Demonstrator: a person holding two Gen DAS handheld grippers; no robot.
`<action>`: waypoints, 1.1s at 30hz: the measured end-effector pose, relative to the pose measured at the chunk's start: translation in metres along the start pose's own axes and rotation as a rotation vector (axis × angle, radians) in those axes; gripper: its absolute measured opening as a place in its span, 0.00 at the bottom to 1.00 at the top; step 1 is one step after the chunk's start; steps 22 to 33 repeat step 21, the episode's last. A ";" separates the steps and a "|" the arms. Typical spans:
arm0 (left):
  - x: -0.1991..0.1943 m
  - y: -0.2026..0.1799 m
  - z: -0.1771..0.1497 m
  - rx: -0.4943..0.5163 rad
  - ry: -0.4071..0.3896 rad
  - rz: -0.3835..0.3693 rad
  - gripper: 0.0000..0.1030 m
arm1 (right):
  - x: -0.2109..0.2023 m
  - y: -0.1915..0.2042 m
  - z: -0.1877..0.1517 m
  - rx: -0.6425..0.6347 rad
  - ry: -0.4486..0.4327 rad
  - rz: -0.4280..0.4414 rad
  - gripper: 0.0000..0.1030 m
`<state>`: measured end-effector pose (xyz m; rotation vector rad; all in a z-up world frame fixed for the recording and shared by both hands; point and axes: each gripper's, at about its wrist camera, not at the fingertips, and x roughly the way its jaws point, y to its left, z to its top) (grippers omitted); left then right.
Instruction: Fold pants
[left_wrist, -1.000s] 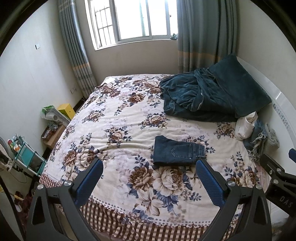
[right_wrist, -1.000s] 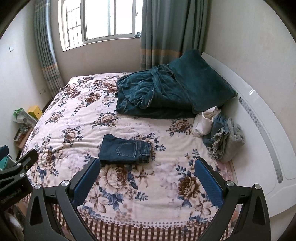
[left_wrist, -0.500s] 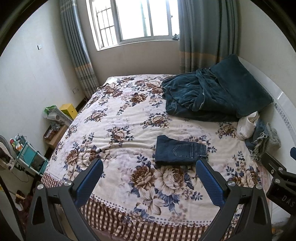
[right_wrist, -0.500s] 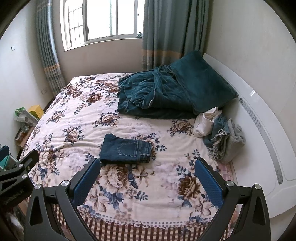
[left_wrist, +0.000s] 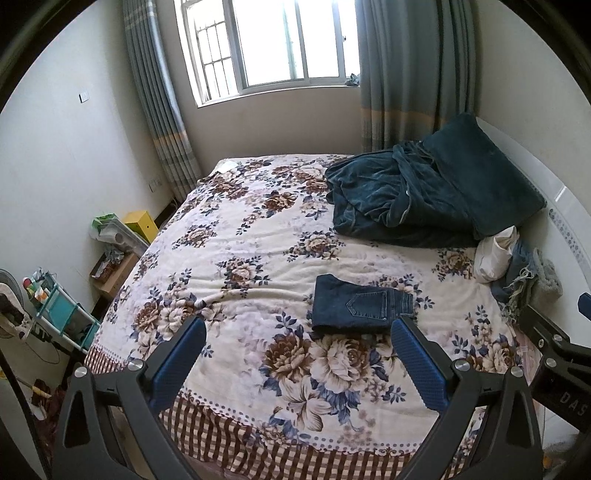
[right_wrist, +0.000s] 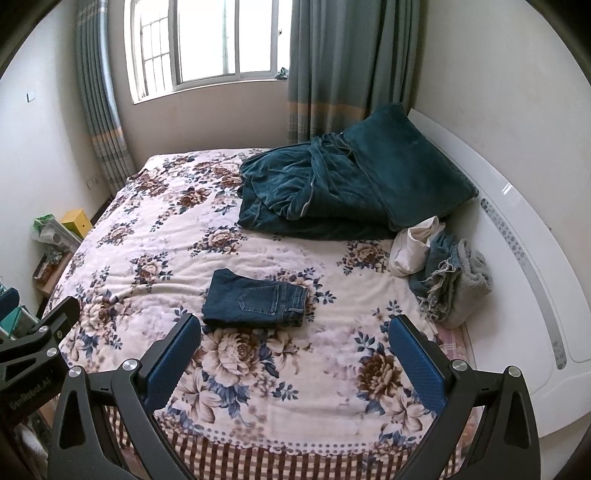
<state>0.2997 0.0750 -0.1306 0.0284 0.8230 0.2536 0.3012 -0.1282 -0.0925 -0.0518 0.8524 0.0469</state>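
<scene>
Since the jeans (left_wrist: 360, 306) lie as a compact folded bundle near the bed's (left_wrist: 236, 258) foot edge, folding looks finished; left claw (left_wrist: 297, 363) and right claw (right_wrist: 295, 360) hover spread, holding nothing.

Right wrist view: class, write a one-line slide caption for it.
Folded jeans lie on the floral bed, beyond the open, empty right claw.

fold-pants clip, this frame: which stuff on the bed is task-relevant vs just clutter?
Belongs to the job:
- folded jeans on the floral bedspread
- left claw, open
- right claw, open

Just lying about:
- teal blanket
- teal pillow
- white garment
- grey frayed clothes
</scene>
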 end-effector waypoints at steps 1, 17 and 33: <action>0.000 0.000 0.000 0.000 0.001 0.001 1.00 | 0.000 0.000 0.000 0.001 -0.001 0.001 1.00; -0.005 -0.003 0.004 0.000 -0.007 -0.010 1.00 | -0.001 0.000 -0.001 0.001 -0.003 0.002 1.00; -0.009 -0.005 0.008 0.000 -0.016 -0.013 1.00 | -0.001 -0.001 -0.003 0.003 -0.003 0.002 1.00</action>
